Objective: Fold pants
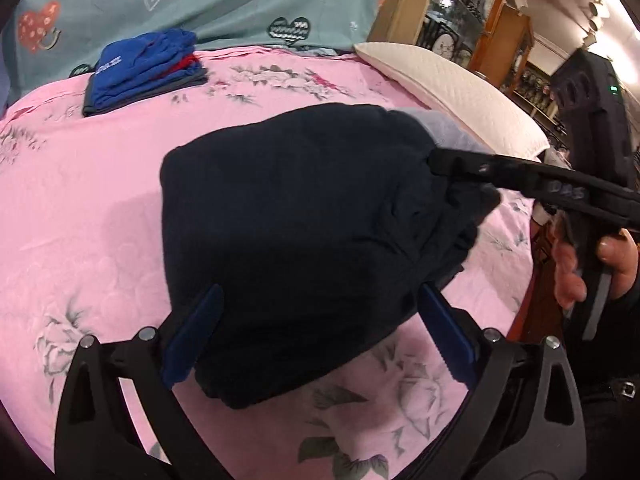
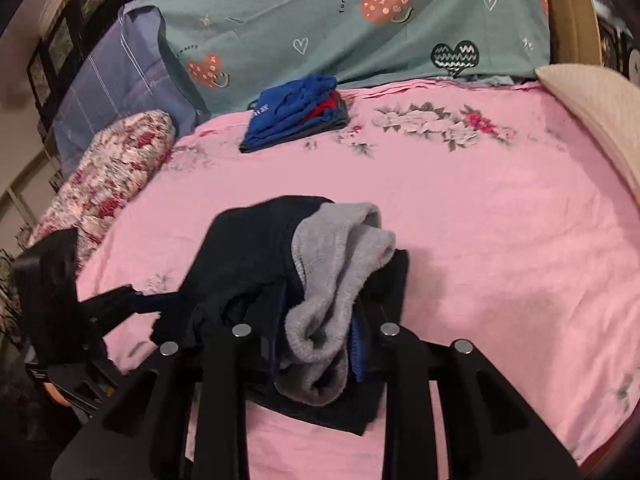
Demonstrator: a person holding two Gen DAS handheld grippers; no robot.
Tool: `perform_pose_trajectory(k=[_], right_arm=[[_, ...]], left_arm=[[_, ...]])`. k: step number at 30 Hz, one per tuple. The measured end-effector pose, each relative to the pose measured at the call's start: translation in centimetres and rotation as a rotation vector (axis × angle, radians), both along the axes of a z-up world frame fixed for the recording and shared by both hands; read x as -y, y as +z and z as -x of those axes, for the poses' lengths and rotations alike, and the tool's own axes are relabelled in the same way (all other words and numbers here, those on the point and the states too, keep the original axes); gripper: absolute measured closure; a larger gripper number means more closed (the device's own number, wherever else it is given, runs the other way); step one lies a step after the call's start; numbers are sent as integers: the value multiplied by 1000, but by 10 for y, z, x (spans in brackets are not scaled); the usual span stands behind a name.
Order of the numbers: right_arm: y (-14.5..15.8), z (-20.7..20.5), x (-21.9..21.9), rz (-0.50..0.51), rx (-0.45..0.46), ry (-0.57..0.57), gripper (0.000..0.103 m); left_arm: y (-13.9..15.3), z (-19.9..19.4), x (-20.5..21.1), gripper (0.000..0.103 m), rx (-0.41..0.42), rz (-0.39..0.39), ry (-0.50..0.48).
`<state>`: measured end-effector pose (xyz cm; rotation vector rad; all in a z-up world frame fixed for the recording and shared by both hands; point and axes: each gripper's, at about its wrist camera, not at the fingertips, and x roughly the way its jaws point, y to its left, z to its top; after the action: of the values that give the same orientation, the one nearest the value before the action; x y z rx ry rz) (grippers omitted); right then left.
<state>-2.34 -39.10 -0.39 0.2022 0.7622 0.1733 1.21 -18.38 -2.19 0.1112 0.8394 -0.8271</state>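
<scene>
Nearest in, the right gripper [image 2: 316,344] is clamped on the bunched grey lining [image 2: 340,280] and dark cloth of the pants [image 1: 304,240]. That is a thick, uneven bite, and a hard pull could drag the lining further out and spoil the fold. The left gripper [image 1: 320,332] stands released, its 2 blue pads [image 1: 192,336] straddling the near end of the bundle without pressing; closing here could catch only the top layer and peel it open. The pants sit mid-bed on the pink sheet [image 1: 80,220], toward its right edge, so a shove could send them off. Farther back, near the head edge, the folded blue stack [image 2: 296,116] lies well apart.
</scene>
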Motion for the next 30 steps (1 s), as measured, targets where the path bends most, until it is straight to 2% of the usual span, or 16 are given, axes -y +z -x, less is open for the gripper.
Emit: perform_pose_trajectory(k=[1,3,5,7,10,12,14,16,18,21,23,24,27,28,29,30], right_arm=[[-8,-5,1,42,-37,-24,76],[-44,-21,5,85,-167,-51,68],[-50,-21,14,54,-170,-79,51],[-35,-14,21,36,-148,-101,45],[4,3,25,57,-21,-152,45],[24,3,19,-34,68,-77,46],[18,-13,9,-87,31,-14,55],[-3,-34,-2,-63,-70,-4,61],[-38,-51,-4,-45,-193,-19,63],[-38,-50,-4,-36,-165,-6,60],[-24,-43,7,-121,-134,3,47],[-16,-36,13,-134,-112,-12,45],[2,-19,37,-128,-47,-64,7],[2,-15,48,-126,-36,-92,1],[-4,-15,56,-136,-53,-99,1],[-13,-16,61,-154,-89,-97,1]], left_arm=[[-2,1,4,4,-1,-7,-8],[-13,-7,16,4,-2,-37,-14],[-10,-1,13,4,17,-46,-21],[2,2,6,4,25,-19,-27],[33,8,-11,2,94,48,2],[35,1,-9,2,79,74,9],[14,-14,4,2,-13,40,11],[-14,-26,14,3,-72,-14,21],[-25,-23,20,3,-40,-52,21],[-17,-25,18,3,-49,-43,12],[-6,-28,7,3,-88,12,7],[5,-31,-4,2,-118,68,12],[34,-40,-43,2,-93,166,68],[37,-48,-55,2,-94,176,102],[35,-57,-64,2,-114,186,129],[26,-72,-76,2,-172,202,181]])
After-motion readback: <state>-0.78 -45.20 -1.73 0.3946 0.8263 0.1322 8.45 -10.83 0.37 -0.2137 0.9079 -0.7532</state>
